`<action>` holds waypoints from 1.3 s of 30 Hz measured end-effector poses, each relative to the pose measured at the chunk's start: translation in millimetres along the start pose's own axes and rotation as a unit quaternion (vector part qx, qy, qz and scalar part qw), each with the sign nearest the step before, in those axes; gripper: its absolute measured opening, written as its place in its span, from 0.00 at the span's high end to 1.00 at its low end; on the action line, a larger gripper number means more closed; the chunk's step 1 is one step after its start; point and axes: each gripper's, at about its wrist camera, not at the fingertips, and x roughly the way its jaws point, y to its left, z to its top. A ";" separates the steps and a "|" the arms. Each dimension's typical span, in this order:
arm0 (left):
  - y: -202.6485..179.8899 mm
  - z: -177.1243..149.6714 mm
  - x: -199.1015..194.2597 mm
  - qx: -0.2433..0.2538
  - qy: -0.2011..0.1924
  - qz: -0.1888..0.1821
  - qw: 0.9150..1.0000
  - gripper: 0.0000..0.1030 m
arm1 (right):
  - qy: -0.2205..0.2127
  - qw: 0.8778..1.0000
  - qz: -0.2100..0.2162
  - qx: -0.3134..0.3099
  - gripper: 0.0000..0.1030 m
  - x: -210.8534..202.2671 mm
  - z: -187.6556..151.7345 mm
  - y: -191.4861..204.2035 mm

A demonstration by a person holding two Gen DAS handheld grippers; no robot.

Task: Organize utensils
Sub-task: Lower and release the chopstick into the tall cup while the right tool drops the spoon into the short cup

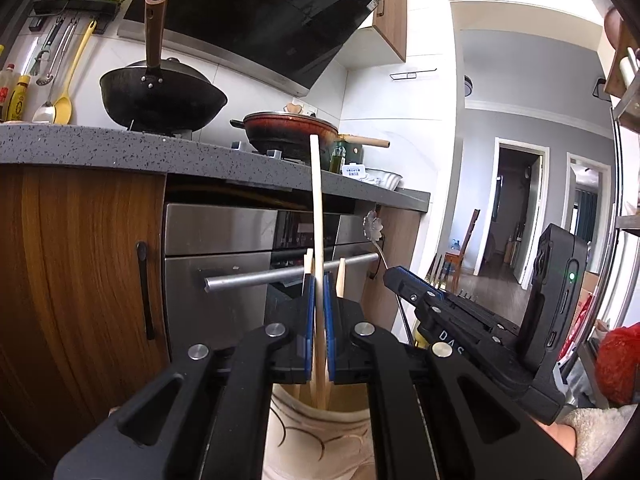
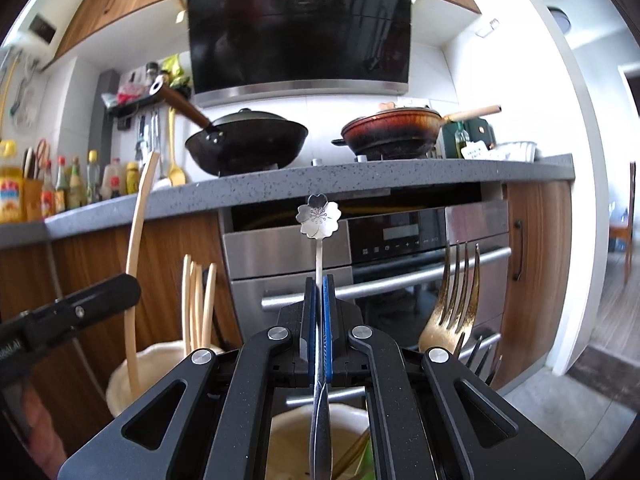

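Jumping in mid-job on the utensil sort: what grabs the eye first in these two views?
The left gripper is shut on a tall wooden chopstick standing upright over a cream holder. The right gripper is shut on a silver spoon with a flower-shaped end, above another cream holder. Behind both, a black wok and a red pan sit on the stove.

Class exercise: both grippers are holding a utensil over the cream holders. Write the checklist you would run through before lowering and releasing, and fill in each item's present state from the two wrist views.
1. Left gripper shut on the chopstick: ok.
2. Right gripper shut on the flower-ended spoon: ok.
3. Chopstick's lower end inside the left holder: ok.
4. Spoon's lower end over the right holder: ok.
5. Spoon clear of the gold fork: ok, apart.
6. Free room at the bottom of either holder: cannot tell.
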 end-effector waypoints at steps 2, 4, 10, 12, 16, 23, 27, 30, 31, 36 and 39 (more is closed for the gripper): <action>-0.8 -4.1 0.7 0.005 0.009 0.002 1.000 0.96 | 0.003 1.000 -0.001 -0.011 0.96 -2.3 -3.1 2.8; -3.0 -8.0 1.1 0.016 0.018 0.008 1.000 0.96 | 0.010 1.000 0.000 -0.017 0.96 -5.6 -5.3 3.5; -3.9 -13.0 -6.2 0.028 0.032 0.013 0.999 0.96 | 0.029 0.999 0.013 -0.016 0.96 -23.8 -5.3 2.5; -2.5 -14.1 -8.0 0.026 0.038 0.011 0.999 0.96 | 0.037 0.999 0.014 -0.026 0.96 -31.9 -9.1 4.4; 0.1 -16.6 -9.3 0.024 0.050 0.013 0.998 0.96 | 0.060 0.998 0.019 -0.020 0.96 -43.0 -13.7 3.6; 2.6 -17.7 -11.7 0.018 0.060 0.017 0.998 0.92 | 0.087 0.996 0.025 0.014 0.96 -51.2 -18.9 -6.8; 2.2 -18.3 -15.4 0.020 0.057 0.017 0.998 0.63 | 0.093 0.995 0.025 0.025 0.96 -54.1 -21.6 -11.8; 0.8 -17.8 -17.9 0.025 0.057 0.022 0.998 0.57 | 0.094 0.995 0.030 0.024 0.96 -60.8 -21.2 -11.7; 1.8 -16.6 -17.4 0.024 0.057 0.023 0.998 0.51 | 0.095 0.995 0.031 0.022 0.96 -62.3 -20.8 -11.2; 3.4 -18.9 -28.7 0.015 0.057 0.035 0.998 0.39 | 0.107 0.994 0.026 0.013 0.80 -74.6 -25.1 -9.0; 3.1 -24.0 -40.0 0.011 0.058 0.044 0.997 0.31 | 0.112 0.994 0.021 0.007 0.67 -88.2 -30.3 -8.5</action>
